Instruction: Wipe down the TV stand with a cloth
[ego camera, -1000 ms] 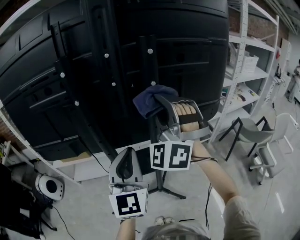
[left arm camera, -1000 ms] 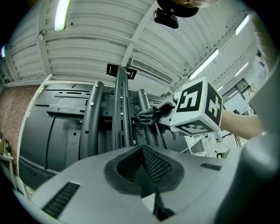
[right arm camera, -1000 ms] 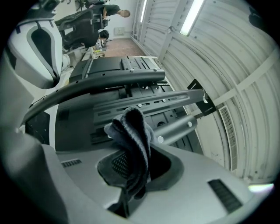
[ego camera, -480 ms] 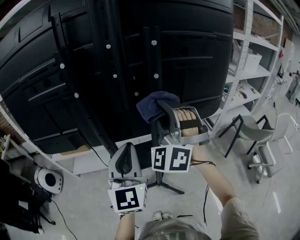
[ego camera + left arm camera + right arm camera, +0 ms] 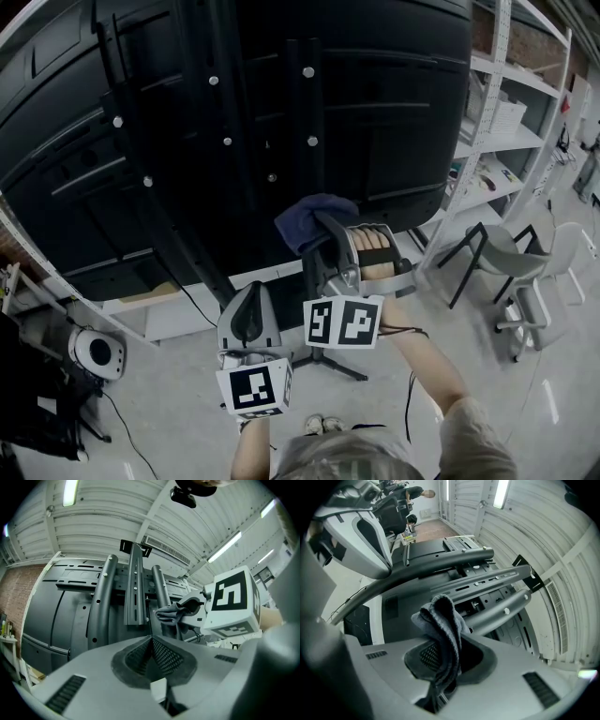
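The black TV stand's upright posts (image 5: pixel 307 141) run up the dark back of the TV (image 5: pixel 394 94). My right gripper (image 5: pixel 319 223) is shut on a dark blue cloth (image 5: pixel 307 217), which is bunched against the middle post near the TV's lower edge. In the right gripper view the cloth (image 5: pixel 440 625) hangs folded between the jaws, with the stand's bars (image 5: pixel 487 581) just beyond it. My left gripper (image 5: pixel 249 298) sits lower and to the left, shut with nothing in it. The left gripper view shows its pads (image 5: pixel 161 653) pressed together, and the posts (image 5: pixel 135 592) and cloth (image 5: pixel 176 612) ahead.
The stand's base legs (image 5: pixel 330 361) spread on the grey floor. White shelving (image 5: pixel 497 112) and a grey chair (image 5: pixel 511 258) stand at the right. A round white device (image 5: pixel 97 350) and cables lie at the lower left.
My right gripper has slid the cloth down the middle post, away from the upper bolts. The left gripper has stayed roughly where it was, still shut.
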{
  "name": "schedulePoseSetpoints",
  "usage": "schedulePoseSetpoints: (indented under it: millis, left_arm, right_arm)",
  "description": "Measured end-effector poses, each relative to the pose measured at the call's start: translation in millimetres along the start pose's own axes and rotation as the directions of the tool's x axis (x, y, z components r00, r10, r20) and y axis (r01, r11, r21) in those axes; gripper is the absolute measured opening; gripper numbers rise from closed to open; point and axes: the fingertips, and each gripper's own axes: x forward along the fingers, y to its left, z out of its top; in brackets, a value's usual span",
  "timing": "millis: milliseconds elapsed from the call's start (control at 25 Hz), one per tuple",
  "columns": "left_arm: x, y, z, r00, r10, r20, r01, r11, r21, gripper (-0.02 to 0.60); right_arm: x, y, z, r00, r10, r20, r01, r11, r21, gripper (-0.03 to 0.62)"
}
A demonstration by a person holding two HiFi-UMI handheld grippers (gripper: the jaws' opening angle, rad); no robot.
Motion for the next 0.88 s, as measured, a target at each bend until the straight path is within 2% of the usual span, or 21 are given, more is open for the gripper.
schedulePoseSetpoints:
  millis: [880]
  left_arm:
    - [5.4, 4.8, -37.0, 0.997, 0.020, -0.077, -0.022, 0.999, -0.033, 0.015]
  right_arm:
    - [-6.7, 70.3, -27.5, 0.988, 0.147, -0.044, -0.147, 0.989, 0.006, 0.057]
